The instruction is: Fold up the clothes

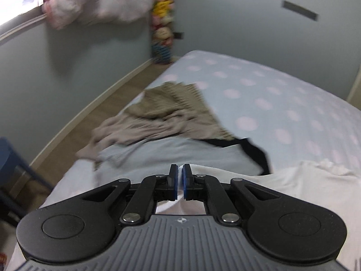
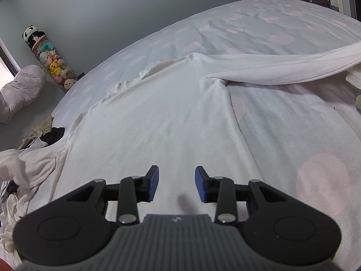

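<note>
one white garment [image 2: 158, 113], two grippers, three heaped clothes [image 1: 158, 117]

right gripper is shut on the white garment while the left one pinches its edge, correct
Not quite. The right gripper is open: the right wrist view shows its blue pads apart above the white garment, gripping nothing. The rest holds: in the left wrist view the left gripper is shut on a fold of that white fabric.
</note>
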